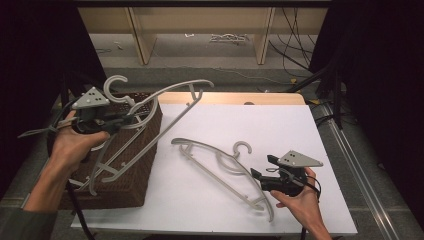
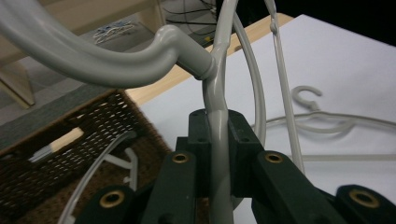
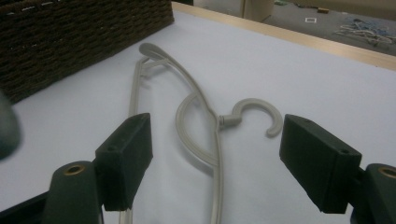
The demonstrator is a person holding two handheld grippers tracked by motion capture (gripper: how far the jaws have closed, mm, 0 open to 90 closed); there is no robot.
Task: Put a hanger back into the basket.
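hanger [image 1: 165, 97] clamped in left tool [image 1: 116, 119] (over basket [image 1: 145, 150]).

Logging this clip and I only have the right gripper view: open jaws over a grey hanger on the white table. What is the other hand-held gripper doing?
Observer: The left hand-held gripper is shut on a second grey hanger, held above the wicker basket.
Operator: Anything inside the basket?
Observer: Yes, another grey hanger lies in it.
Operator: Is my gripper touching its hanger?
Observer: From above, the right hand-held gripper sits beside the table hanger; contact is unclear.
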